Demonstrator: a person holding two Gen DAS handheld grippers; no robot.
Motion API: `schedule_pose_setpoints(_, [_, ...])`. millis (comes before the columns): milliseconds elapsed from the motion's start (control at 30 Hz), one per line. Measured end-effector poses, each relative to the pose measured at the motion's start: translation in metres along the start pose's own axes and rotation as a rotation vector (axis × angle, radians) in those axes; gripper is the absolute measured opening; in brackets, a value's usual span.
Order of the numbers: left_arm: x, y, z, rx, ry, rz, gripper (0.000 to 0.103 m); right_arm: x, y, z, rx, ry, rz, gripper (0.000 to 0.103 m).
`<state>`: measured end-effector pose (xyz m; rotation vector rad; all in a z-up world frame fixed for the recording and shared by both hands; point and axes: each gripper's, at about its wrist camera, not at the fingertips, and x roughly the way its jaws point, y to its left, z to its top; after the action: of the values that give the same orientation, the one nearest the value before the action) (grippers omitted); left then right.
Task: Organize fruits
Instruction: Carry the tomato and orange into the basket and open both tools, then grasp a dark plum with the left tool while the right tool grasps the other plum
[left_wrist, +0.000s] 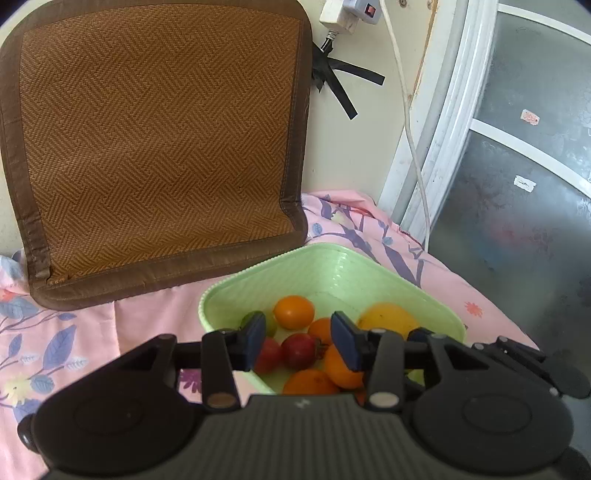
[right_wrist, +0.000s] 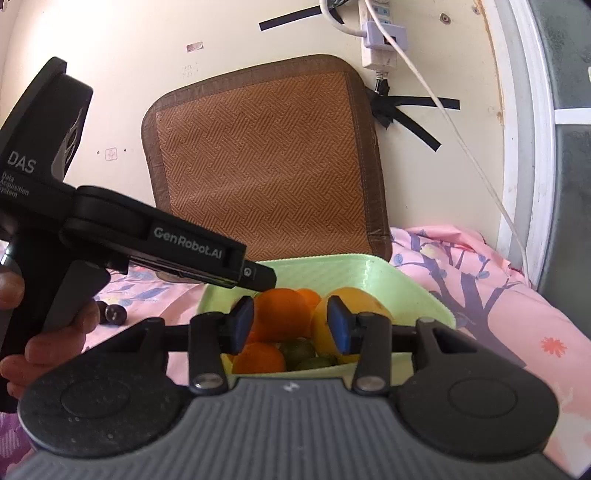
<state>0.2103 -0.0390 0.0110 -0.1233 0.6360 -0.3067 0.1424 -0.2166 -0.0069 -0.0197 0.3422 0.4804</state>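
A light green basket (left_wrist: 332, 269) sits on the pink floral cloth and holds several fruits: oranges (left_wrist: 293, 312), red fruits (left_wrist: 299, 350), a yellow fruit (left_wrist: 388, 317) and a green one. My left gripper (left_wrist: 299, 341) hovers open and empty over the basket's near side. In the right wrist view the same basket (right_wrist: 369, 273) shows oranges (right_wrist: 280, 314), the yellow fruit (right_wrist: 358, 301) and green fruits (right_wrist: 297, 349). My right gripper (right_wrist: 291, 328) is open and empty above them. The left gripper's body (right_wrist: 147, 236) reaches in from the left.
A brown woven mat (left_wrist: 159, 147) leans against the wall behind the basket. A white cable (left_wrist: 410, 140) hangs from a power strip. The bed's edge and a glass door (left_wrist: 517, 184) lie to the right. Two dark round items (right_wrist: 114, 314) rest on the cloth at left.
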Motion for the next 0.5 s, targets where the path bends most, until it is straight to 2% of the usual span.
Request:
schedule_pose_setpoints(67, [-0.011, 0.004, 0.003, -0.025, -0.026, 0.000, 0.040, -0.004, -0.002, 0.001, 0.014, -0.022, -0.004, 0.047])
schedule_pose_setpoints(133, [-0.035, 0.015, 0.006, -0.062, -0.085, 0.007, 0.040, -0.010, -0.004, 0.001, 0.028, -0.053, -0.011, 0.046])
schedule_pose_setpoints(267, [-0.092, 0.048, 0.000, -0.120, -0.176, 0.091, 0.040, -0.024, -0.004, 0.005, 0.059, -0.102, -0.011, 0.046])
schedule_pose_setpoints(400, [-0.134, 0.087, -0.022, -0.168, -0.190, 0.212, 0.040, -0.036, 0.008, 0.010, 0.057, -0.109, 0.063, 0.044])
schedule_pose_setpoints(500, [-0.148, 0.111, -0.041, -0.204, -0.155, 0.268, 0.040, -0.033, 0.027, 0.012, 0.033, -0.047, 0.178, 0.043])
